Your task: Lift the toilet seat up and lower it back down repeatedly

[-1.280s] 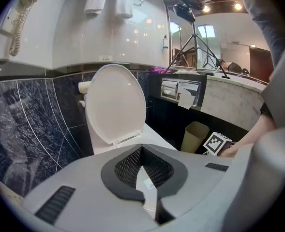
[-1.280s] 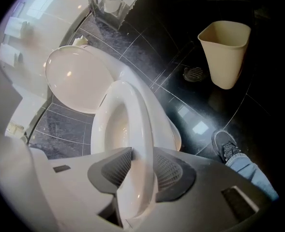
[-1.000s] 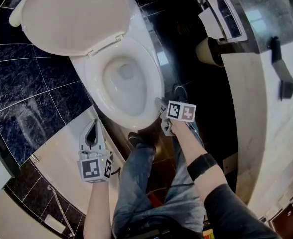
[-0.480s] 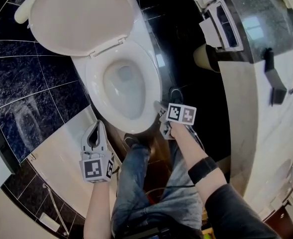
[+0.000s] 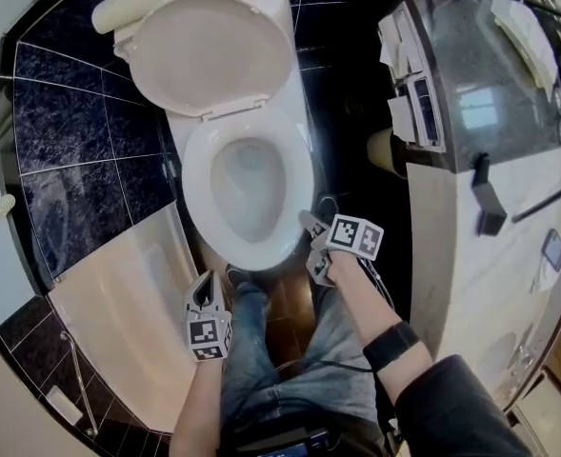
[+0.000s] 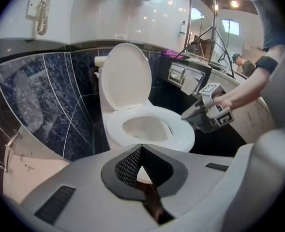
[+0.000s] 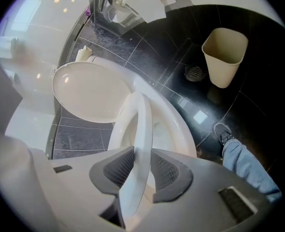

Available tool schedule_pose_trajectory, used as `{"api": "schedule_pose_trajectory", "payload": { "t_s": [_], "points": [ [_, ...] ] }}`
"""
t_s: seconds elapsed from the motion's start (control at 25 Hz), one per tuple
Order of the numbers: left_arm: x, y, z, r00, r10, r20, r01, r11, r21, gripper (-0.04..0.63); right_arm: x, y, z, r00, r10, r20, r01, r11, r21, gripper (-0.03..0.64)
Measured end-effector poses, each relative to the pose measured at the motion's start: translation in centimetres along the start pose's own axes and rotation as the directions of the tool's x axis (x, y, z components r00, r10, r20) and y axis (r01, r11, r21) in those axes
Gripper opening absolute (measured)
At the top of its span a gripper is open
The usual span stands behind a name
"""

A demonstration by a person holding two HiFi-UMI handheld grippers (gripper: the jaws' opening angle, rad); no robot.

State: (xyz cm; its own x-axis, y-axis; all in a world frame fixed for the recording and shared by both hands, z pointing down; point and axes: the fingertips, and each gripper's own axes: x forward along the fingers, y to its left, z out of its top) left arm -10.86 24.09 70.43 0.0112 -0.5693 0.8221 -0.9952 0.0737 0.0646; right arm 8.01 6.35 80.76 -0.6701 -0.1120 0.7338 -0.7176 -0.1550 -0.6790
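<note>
Now | toilet (image 5: 247, 184) is standing against dark tiled wall | lid (image 5: 211, 53) is leaning upright | toilet seat (image 5: 195, 184) is lying low over the bowl | right gripper (image 7: 142, 153) is clamping its front rim, jaws having just been closing on it | left gripper (image 6: 141, 148) is hovering nearby, jaws resting together, holding nothing

Entry: I find toilet seat (image 7: 143, 120) between right gripper (image 7: 141, 152) jaws. Lid (image 5: 209, 53) stands behind bowl (image 5: 240, 196), bin (image 5: 382, 150) at its right, left gripper (image 5: 204, 284) in front.
</note>
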Motion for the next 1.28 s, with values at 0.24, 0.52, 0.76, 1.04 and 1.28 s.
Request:
{"api": "schedule_pose_trajectory", "payload": {
  "t_s": [0.24,0.52,0.76,1.04,1.28],
  "points": [
    [1.3,-2.4,0.1,0.997,-0.039,-0.065,0.034,0.996,-0.082,0.0,-2.3,3.8,1.6,0.999,-0.002,-0.038,0.001,1.0,-0.018,0.133],
    [2.2,-3.3,4.7,1.0,-0.015,0.002,0.015,0.983,-0.182,0.0,-3.2,6.7,2.9,0.997,0.006,-0.073,-0.01,0.998,-0.063,0.138],
    [1.2,-1.9,8.2,0.996,0.04,0.082,-0.021,0.975,-0.221,0.0,-4.1,9.5,4.6,0.996,0.061,-0.065,-0.067,0.994,-0.087,0.149],
    [0.4,-0.3,14.0,0.983,0.077,0.166,-0.026,0.957,-0.289,0.0,-5.2,13.2,7.2,0.993,0.118,-0.017,-0.119,0.99,-0.078,0.153],
    [0.7,1.9,20.7,0.968,0.088,0.236,-0.018,0.959,-0.283,0.0,-6.6,18.0,10.6,0.987,0.155,0.047,-0.149,0.982,-0.119,0.15]
  ]
}}
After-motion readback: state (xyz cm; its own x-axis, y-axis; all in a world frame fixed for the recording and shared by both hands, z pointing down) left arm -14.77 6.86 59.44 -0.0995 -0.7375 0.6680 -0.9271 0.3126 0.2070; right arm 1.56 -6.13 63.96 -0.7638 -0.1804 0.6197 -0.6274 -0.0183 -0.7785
